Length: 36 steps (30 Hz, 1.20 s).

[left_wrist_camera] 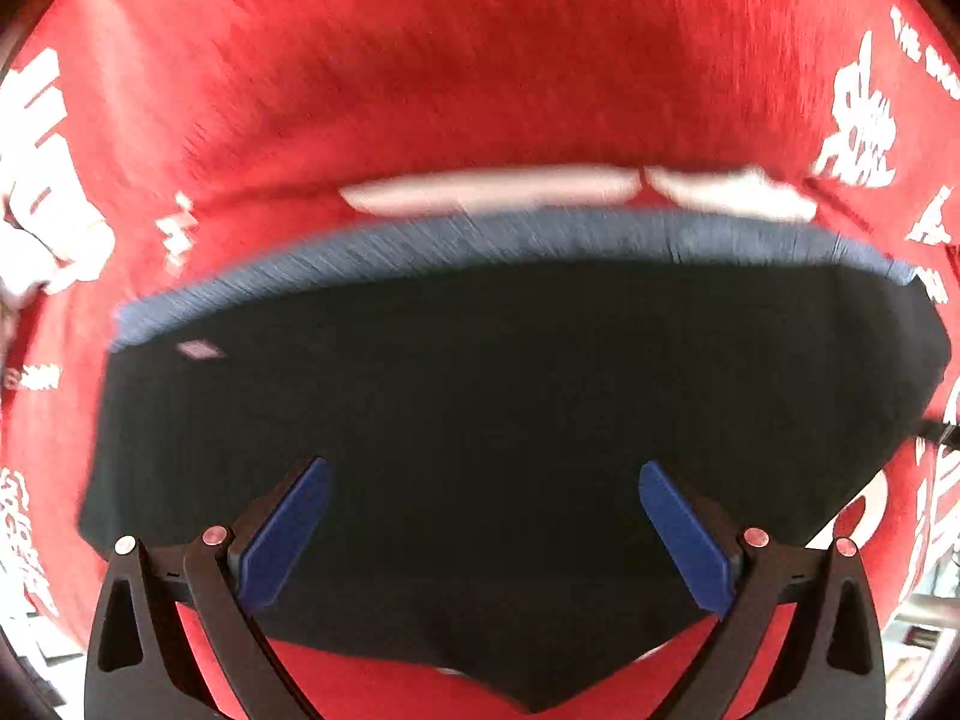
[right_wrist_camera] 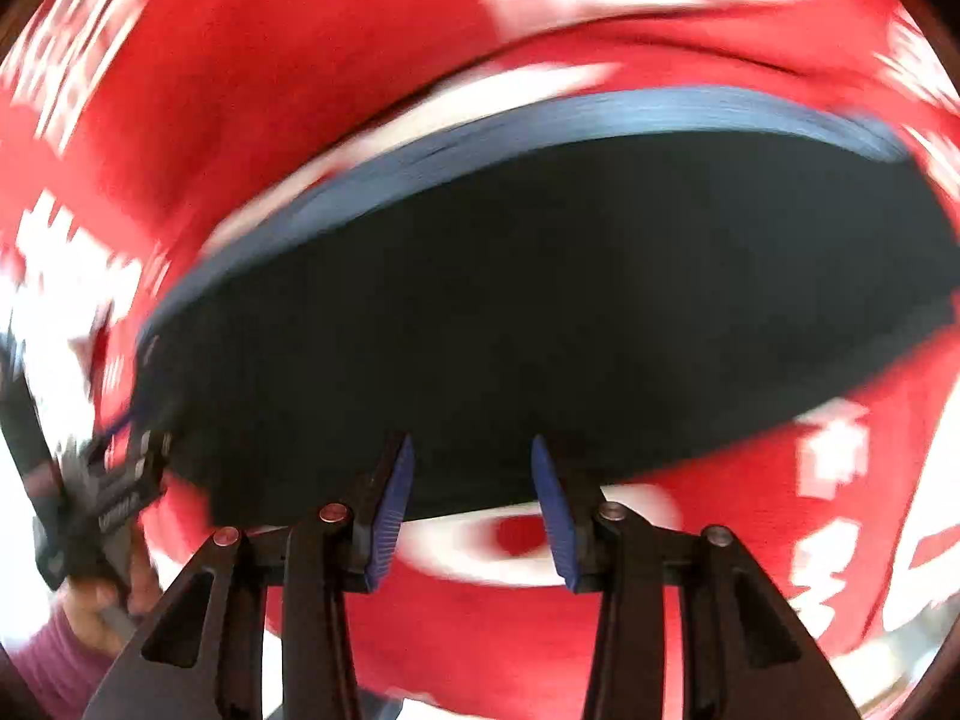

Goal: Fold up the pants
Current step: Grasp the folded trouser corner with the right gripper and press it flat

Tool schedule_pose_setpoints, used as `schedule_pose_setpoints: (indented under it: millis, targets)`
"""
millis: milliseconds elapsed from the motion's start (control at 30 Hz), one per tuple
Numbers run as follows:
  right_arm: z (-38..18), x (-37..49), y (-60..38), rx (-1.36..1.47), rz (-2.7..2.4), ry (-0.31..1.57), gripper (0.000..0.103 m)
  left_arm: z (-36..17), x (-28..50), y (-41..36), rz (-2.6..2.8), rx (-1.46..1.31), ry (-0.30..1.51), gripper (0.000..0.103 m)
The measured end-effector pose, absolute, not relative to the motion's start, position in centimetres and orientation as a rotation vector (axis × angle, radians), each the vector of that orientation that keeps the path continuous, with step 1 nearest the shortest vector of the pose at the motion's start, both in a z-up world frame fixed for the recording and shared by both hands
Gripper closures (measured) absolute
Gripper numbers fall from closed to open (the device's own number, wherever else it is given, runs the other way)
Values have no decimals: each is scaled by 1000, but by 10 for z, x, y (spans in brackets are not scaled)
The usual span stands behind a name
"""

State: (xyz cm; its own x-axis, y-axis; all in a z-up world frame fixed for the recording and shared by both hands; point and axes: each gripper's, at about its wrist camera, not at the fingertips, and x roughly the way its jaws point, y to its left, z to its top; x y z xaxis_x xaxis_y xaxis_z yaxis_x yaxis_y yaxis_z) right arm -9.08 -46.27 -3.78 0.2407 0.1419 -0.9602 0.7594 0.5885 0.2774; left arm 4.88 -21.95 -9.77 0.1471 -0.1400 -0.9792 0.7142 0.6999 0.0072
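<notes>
Dark pants [left_wrist_camera: 510,396] lie folded flat on a red cloth with white lettering [left_wrist_camera: 420,72]. A blue-grey waistband [left_wrist_camera: 480,240] runs along their far edge. My left gripper [left_wrist_camera: 483,480] is open just above the near part of the pants, holding nothing. In the right wrist view the same pants [right_wrist_camera: 540,300] fill the middle, with the waistband [right_wrist_camera: 600,114] at the far side. My right gripper [right_wrist_camera: 473,456] is open at the near edge of the pants, holding nothing. Both views are motion-blurred.
The red cloth [right_wrist_camera: 240,90] covers the surface all around the pants. The left gripper's body and the person's hand in a pink sleeve [right_wrist_camera: 66,630] show at the lower left of the right wrist view.
</notes>
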Motion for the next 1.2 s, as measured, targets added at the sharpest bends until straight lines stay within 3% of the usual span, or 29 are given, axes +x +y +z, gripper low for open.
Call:
schedule_pose_setpoints:
  millis: [233,433,500,533,667,867,1033,1200]
  targets:
    - [-51,-249,-606,1270,-949,912,58,-118,31,-222,-601,547,1306,0]
    - [-76,-267,-646,1389,-868,810,58,-119,30,-224,-587,540,1321,0]
    - [-86,-269,-654,1429,-849,817,93,-119,31,-224,-583,537,1332,0]
    - [-84,-268,-655,1429,-843,816,95,-119,31,-224,-580,536,1337,0]
    - [-65,-272,-642,1356,-821,786,95,-123,37,-223,-583,533,1343,0]
    - [-92,-283,-638,1347,-828,855,94,-125,41,-219,-587,541,1342,0]
    - [-77,-283,-630,1306,-878,967,72,-116,42,-228,-540,591,1370,0]
    - [-61,-288,-607,1329,-839,995,71,-95,27,-247,-602,643,1336,0]
